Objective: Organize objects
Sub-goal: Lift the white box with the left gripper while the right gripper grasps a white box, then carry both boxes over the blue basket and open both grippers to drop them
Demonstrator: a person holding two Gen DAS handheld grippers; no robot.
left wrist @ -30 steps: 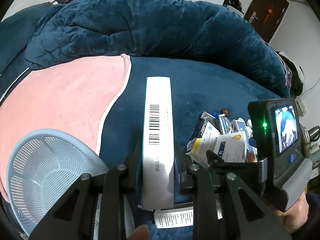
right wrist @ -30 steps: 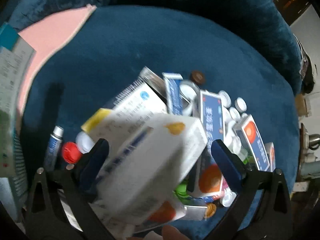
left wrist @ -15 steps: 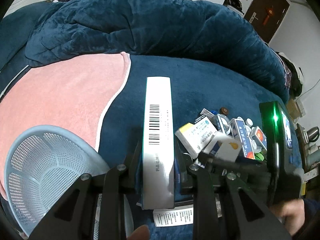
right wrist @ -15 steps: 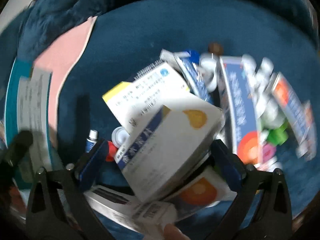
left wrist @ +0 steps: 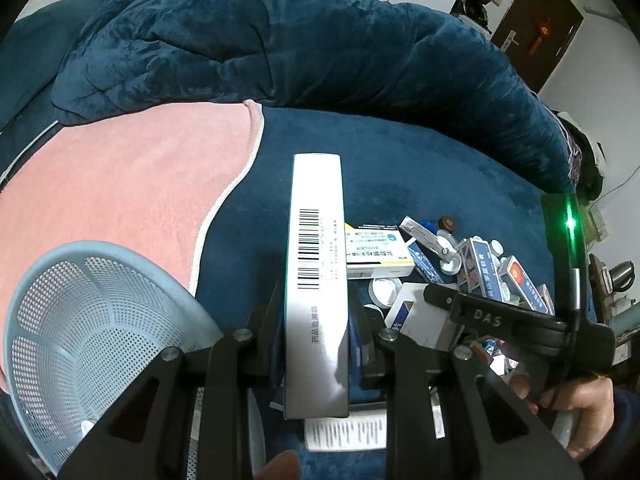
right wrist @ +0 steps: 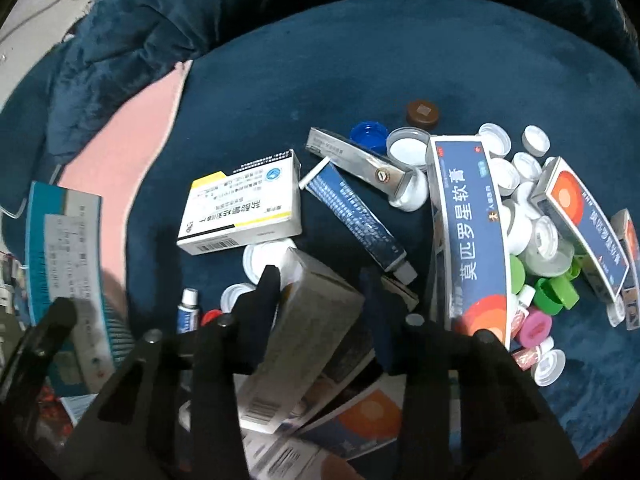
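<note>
My left gripper point(left wrist: 316, 312) is shut on a long white box with a barcode point(left wrist: 318, 264), held above the blue bedspread; the same box shows at the left of the right wrist view point(right wrist: 64, 264). My right gripper point(right wrist: 320, 280) is shut on a small white medicine box point(right wrist: 308, 340) over the pile; it also shows in the left wrist view point(left wrist: 496, 320). The pile holds a white and yellow box point(right wrist: 244, 208), a blue ointment box point(right wrist: 468, 232), tubes point(right wrist: 356, 216) and several bottle caps point(right wrist: 516, 184).
A light blue perforated basket point(left wrist: 80, 320) sits at lower left on a pink towel point(left wrist: 120, 184). A rolled dark blue blanket point(left wrist: 300, 40) lies along the back. A paper leaflet point(left wrist: 344, 432) lies under the left gripper.
The right gripper has closed on the small white box and turned it narrow side up. The left gripper holds still with the long box.
</note>
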